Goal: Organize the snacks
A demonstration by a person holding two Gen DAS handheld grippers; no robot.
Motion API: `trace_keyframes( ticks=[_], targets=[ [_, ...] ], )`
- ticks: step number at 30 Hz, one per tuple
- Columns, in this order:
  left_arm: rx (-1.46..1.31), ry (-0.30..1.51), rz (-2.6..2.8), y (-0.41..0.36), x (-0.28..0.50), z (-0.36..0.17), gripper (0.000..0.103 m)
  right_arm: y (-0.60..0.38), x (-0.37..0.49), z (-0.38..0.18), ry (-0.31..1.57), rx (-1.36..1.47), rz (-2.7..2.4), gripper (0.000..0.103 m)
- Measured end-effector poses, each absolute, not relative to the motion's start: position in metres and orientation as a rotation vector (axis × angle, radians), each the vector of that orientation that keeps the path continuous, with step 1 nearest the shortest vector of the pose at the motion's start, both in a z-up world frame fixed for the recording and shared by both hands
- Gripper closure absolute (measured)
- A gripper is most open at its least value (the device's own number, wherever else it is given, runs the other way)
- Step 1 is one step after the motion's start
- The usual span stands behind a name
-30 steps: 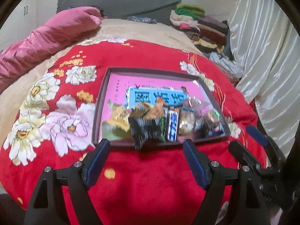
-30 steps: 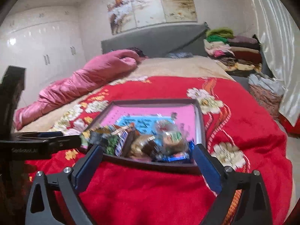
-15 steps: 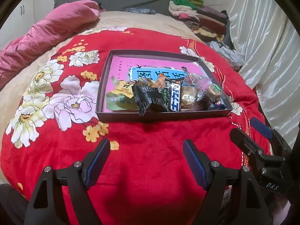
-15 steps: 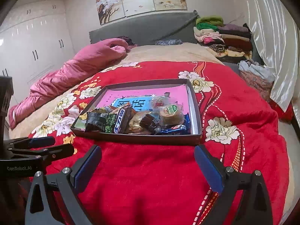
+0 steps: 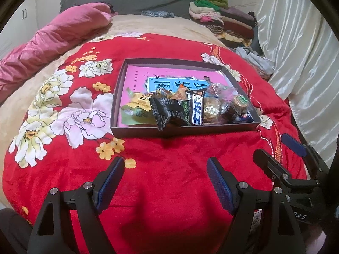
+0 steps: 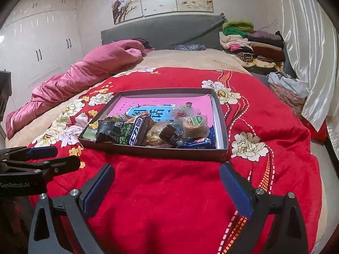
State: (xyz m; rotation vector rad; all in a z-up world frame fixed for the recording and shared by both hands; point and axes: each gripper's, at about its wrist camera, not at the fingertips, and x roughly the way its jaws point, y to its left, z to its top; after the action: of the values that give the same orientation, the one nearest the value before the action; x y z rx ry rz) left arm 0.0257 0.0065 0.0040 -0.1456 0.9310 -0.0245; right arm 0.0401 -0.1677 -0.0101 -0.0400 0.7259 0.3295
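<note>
Left gripper [image 5: 165, 172] and right gripper [image 6: 167, 177] — both with fingers spread wide and nothing between them — hover over the red floral blanket [image 5: 169, 190] on the bed, side by side, each pointing toward the tray. Ahead of both lies a shallow dark tray [image 5: 184, 128] lined with a pink sheet; the snacks [image 5: 186, 110] are heaped in a row along its near wall, among them a black packet [image 5: 167, 114] whose corner hangs over the rim, a yellow-green packet [image 5: 135, 110] at the left end and a round green-labelled cake [image 6: 195, 123] toward the right. No wrapper lies on the blanket outside the tray. The scene fits two stages equally: snacks gathered into the tray with the grippers drawn clear, or a loose pile awaiting sorting. If more sorting is meant, a reach forward over the near wall would be needed; the tray sits near, but apart from, both grippers.
</note>
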Motion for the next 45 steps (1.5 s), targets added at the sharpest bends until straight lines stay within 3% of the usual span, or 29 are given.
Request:
trace_keyframes(
  ticks=[45],
  targets=[
    [-0.136, 0.906, 0.033, 0.0145, 0.0239, 0.0081, 0.022, -0.1676, 0.0448, -0.0138, 0.729, -0.070, 0.315, 0.003]
  ],
)
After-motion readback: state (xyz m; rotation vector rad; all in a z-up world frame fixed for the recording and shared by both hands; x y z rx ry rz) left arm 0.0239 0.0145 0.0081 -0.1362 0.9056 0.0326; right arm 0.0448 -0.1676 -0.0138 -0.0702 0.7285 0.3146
